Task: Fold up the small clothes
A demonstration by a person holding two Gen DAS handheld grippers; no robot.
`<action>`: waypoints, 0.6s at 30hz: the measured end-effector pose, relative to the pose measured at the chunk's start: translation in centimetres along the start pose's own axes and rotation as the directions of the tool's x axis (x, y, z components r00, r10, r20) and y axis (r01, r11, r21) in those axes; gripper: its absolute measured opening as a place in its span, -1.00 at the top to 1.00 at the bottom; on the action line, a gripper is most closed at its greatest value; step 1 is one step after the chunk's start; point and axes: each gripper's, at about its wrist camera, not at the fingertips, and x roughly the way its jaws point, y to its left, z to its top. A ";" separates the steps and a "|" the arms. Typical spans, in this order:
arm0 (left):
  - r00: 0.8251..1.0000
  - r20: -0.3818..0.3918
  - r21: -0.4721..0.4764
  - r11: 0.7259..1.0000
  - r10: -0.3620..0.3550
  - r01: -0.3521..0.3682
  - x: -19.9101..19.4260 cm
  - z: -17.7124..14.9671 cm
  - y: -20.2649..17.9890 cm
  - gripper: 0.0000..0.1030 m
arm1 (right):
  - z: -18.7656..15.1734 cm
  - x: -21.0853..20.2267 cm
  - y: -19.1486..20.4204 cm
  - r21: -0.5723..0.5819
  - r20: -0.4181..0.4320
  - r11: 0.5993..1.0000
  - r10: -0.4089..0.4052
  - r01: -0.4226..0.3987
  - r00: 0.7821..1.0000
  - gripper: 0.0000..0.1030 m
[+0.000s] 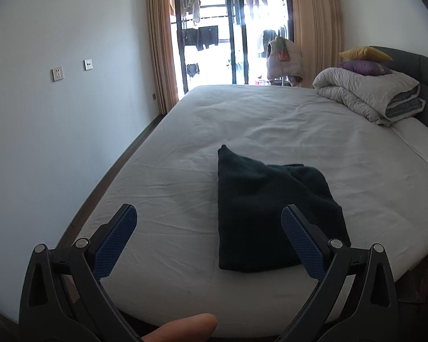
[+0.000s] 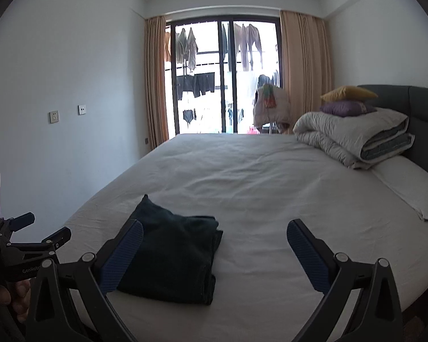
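Only readable writing: white "GenRob…" lettering, cut off, on the black body of the left gripper point(image 2: 28, 233), seen at the left edge of the right wrist view. An orange-topped black block sits above it there; no text legible on it.

Folded dark green knit garment point(image 1: 268, 213) lies on the white fitted bed sheet point(image 1: 271, 119), near the foot-side edge of the bed. One corner pokes up at the far left; layered edges show along its right side.

Left gripper point(image 1: 208, 242): jaws spread wide, nothing between the blue textured pads point(image 1: 115, 242). It hangs above the near edge of the bed; the right pad overlaps the garment in view, contact can't be judged. A fingertip point(image 1: 185, 327) shows at the bottom of the left wrist view only.

Right gripper point(image 2: 214, 253): also spread wide, holding nothing. Its left pad point(image 2: 122, 259) overlaps the garment point(image 2: 174, 253); touching or not, can't tell.

Right wrist view alone shows a flat white pillow point(image 2: 411, 191) by the grey padded headboard point(image 2: 425, 119), plus part of a hand at the lower left. Both views show the folded grey duvet point(image 1: 371, 94) w/ a purple cushion point(image 1: 365, 67) and a yellow cushion point(image 1: 365, 52) stacked on it, peach curtains point(image 1: 159, 42), and clothes hanging beyond the glass balcony door point(image 1: 231, 28). Two white wall plates point(image 1: 71, 69) sit on the left wall.
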 end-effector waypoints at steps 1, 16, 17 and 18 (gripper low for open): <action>1.000 -0.018 -0.003 1.000 -0.008 0.008 0.8 -0.3 -0.1 -1.00 | -0.5 0.7 0.1 0.002 -0.028 1.000 0.000 0.000 1.000 -1.00; 0.975 -0.219 -0.028 0.999 -0.036 0.030 9.7 -2.7 -0.7 -1.00 | -4.4 6.6 0.1 0.029 -0.265 0.998 -0.043 0.052 0.963 -1.00; 0.974 -0.225 -0.027 0.999 -0.035 0.029 10.0 -2.8 -0.7 -1.00 | -4.3 6.6 0.3 0.026 -0.268 0.998 -0.043 0.052 0.962 -1.00; 0.972 -0.231 -0.027 0.999 -0.034 0.028 10.3 -2.9 -0.7 -1.00 | -4.5 6.8 0.4 0.024 -0.275 0.999 -0.040 0.048 0.961 -1.00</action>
